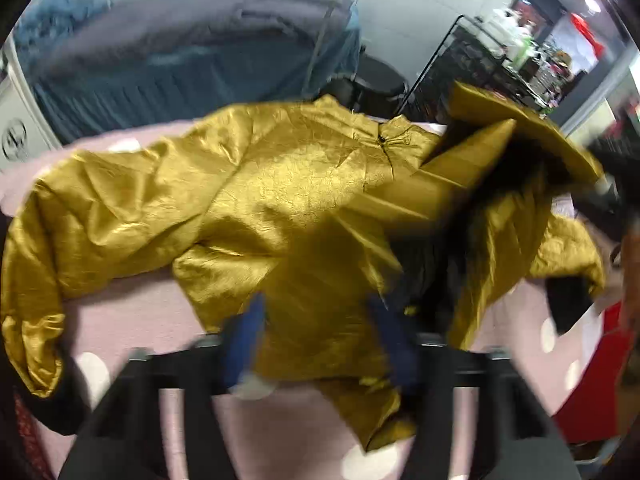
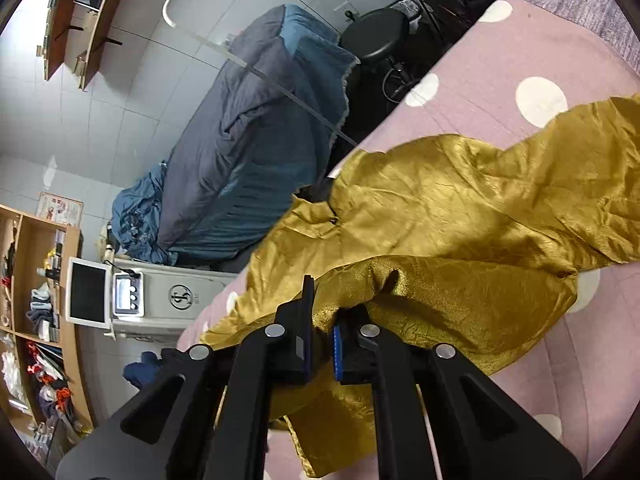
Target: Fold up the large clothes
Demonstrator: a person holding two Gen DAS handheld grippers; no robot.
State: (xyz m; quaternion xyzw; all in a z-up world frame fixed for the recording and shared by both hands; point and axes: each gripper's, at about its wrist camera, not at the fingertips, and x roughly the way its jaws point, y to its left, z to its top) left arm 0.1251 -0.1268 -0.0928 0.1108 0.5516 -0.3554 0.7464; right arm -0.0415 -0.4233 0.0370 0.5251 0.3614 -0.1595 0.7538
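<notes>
A shiny gold garment (image 1: 280, 184) lies spread on a pink cover with white dots (image 1: 132, 320), one sleeve trailing to the left. My left gripper (image 1: 318, 344) is blurred. Its blue fingers (image 1: 244, 340) stand apart over the garment's lower part, with gold cloth between them and no visible pinch. At the right a flap of the garment (image 1: 520, 128) is lifted off the cover, showing dark lining. In the right wrist view my right gripper (image 2: 323, 316) is shut on a bunched fold of the gold garment (image 2: 460, 216), which rises from the cover (image 2: 480, 64) to the pads.
Beyond the far edge stands another bed under a blue-grey blanket (image 2: 248, 140). A black stool (image 2: 376, 32), a white machine with a screen (image 2: 160, 300) and wooden shelves (image 2: 32, 320) are nearby. Something red (image 1: 596, 380) sits at the right.
</notes>
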